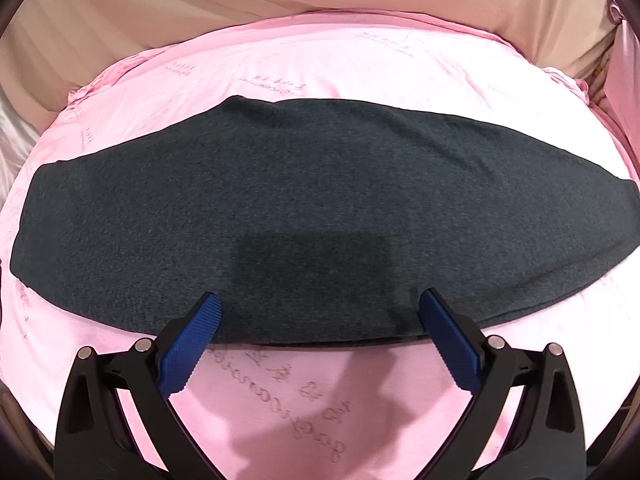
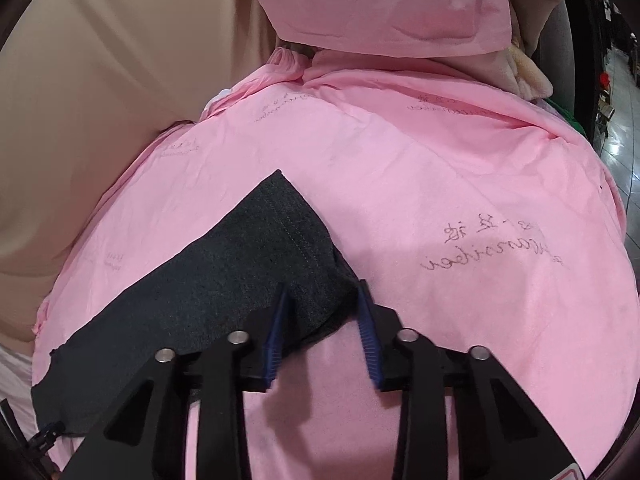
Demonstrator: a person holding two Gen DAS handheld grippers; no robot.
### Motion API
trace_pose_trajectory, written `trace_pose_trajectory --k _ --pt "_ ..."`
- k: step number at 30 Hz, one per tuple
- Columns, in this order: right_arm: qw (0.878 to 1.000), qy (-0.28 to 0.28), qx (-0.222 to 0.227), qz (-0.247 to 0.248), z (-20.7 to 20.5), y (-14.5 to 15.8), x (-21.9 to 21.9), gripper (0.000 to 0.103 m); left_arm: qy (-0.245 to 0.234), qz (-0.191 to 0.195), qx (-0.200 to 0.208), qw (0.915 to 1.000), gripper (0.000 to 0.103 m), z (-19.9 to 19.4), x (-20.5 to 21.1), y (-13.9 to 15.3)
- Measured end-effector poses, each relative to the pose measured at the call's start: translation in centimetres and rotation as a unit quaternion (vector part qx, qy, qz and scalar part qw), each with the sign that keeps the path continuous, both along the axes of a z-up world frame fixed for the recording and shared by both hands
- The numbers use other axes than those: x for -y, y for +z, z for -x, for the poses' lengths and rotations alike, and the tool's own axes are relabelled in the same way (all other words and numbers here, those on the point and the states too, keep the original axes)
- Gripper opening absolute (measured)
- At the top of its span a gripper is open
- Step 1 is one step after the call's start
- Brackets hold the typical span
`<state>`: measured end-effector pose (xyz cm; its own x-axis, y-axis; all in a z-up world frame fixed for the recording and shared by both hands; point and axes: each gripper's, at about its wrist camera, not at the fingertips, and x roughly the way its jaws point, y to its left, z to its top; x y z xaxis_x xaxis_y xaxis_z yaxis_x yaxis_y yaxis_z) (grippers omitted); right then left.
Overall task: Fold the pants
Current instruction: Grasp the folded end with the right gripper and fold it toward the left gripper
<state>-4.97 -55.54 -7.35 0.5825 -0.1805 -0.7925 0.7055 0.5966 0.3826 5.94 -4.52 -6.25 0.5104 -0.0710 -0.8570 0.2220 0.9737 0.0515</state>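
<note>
Now the dark pants (image 1: 320,216) lie flat on the pink sheet (image 1: 360,68); the left tool (image 1: 320,300) gapes wide at their near edge, the right tool (image 2: 322,292) parted around 1 end.

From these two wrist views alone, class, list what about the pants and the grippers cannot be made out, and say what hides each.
- Left wrist view: how many layers the pants are folded into; only the top layer shows.
- Left wrist view: the pants' right end, cut off by the fisheye rim.
- Right wrist view: the pants' corner between the right gripper fingers; contact is unclear.
- Right wrist view: small print on the pink sheet, too small to read.
</note>
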Motion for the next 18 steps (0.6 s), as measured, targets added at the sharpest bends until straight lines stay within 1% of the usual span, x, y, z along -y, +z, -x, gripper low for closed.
trace_pose_trajectory --k 3,6,8,12,14,15,16,18 --pt "1.0 -0.012 0.007 -0.01 0.1 0.1 0.1 0.012 0.005 -0.001 -0.003 1.0 0.097 -0.4 -0.4 -0.5" --pt "1.0 -0.015 0.007 -0.002 0.0 0.8 -0.3 0.012 0.005 0.008 -0.013 0.9999 0.097 -0.9 -0.9 -1.1" --pt "1.0 -0.015 0.006 0.001 -0.2 1.2 -0.7 0.012 0.004 0.01 -0.01 0.9999 0.098 -1.0 -1.0 -1.3" --pt "1.0 -0.019 -0.005 -0.001 -0.7 0.9 -0.7 0.012 0.001 0.01 -0.004 0.9999 0.098 -1.0 -1.0 -1.5" --pt "1.0 -0.022 0.011 -0.012 -0.5 1.3 -0.8 0.012 0.0 0.012 -0.003 0.9999 0.098 -1.1 -1.0 -1.5" --pt "0.999 -0.019 0.028 -0.02 -0.5 1.9 -1.2 0.011 -0.001 0.012 -0.003 0.9999 0.098 -1.0 -1.0 -1.5" --pt "0.998 -0.009 0.05 -0.027 -0.7 2.9 -1.8 0.011 -0.002 0.013 -0.003 0.9999 0.098 -1.0 -1.1 -1.5" --pt "0.997 0.018 0.077 -0.024 -1.7 5.2 -3.5 0.011 -0.004 0.016 -0.002 0.9999 0.098 -1.0 -1.2 -1.5"
